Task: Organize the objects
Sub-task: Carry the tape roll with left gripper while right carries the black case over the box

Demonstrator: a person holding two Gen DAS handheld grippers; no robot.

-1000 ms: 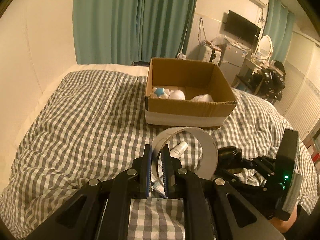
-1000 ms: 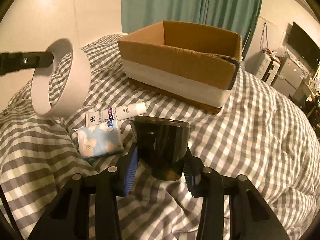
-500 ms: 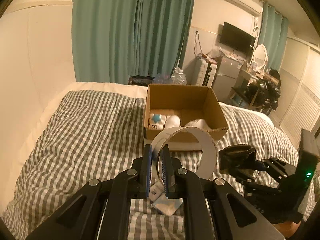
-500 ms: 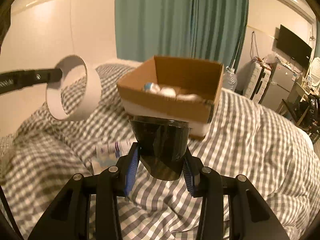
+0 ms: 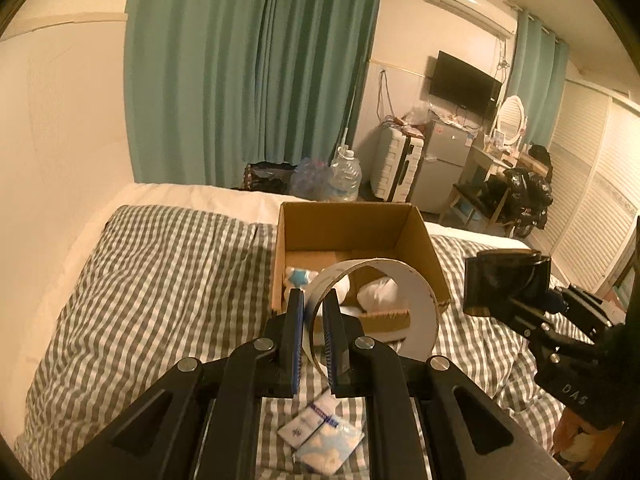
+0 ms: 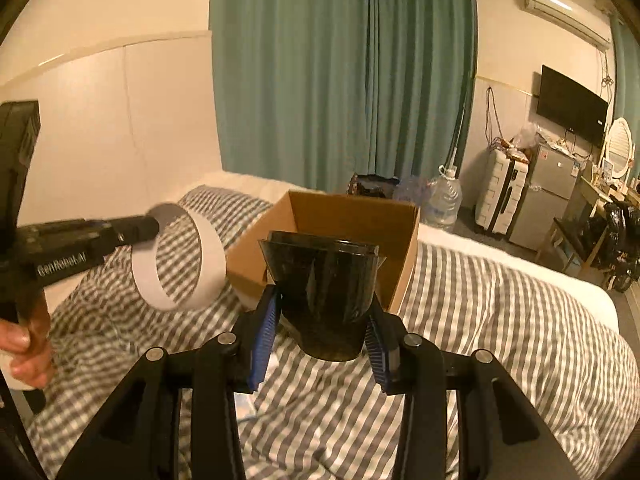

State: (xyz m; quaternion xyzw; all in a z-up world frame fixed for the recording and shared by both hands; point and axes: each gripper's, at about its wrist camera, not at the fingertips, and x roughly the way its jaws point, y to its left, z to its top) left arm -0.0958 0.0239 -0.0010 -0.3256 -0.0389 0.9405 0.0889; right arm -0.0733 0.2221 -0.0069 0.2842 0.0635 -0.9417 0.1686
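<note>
The left gripper [image 5: 313, 334] is closed almost fully on the thin wall of a white tape ring [image 5: 412, 312] and holds it in the air just short of the near rim of the cardboard box [image 5: 420, 236]. The right gripper [image 6: 320, 338] is about half open, clamped on the sides of a dark plastic cup [image 6: 322, 280], which also hangs above the checked bed cover [image 5: 160, 264], near the box's right side.

The ring is pinched at one edge only, so most of it hangs out to the right of the fingers — a quick swing could make it rotate in the grip or slip out and roll off across the bed. Its lower edge looks level with the box rim, so a low approach could catch the cardboard and shove the light box along the soft cover.

The cup narrows towards its base, and a tapered body can creep out of a side grip if tilted.

Both loads head for one opening that already holds some white items [image 5: 376, 290] — the two could collide. A small tube [image 5: 308, 420] and packet [image 5: 330, 446] lie on the bed under the left gripper.
</note>
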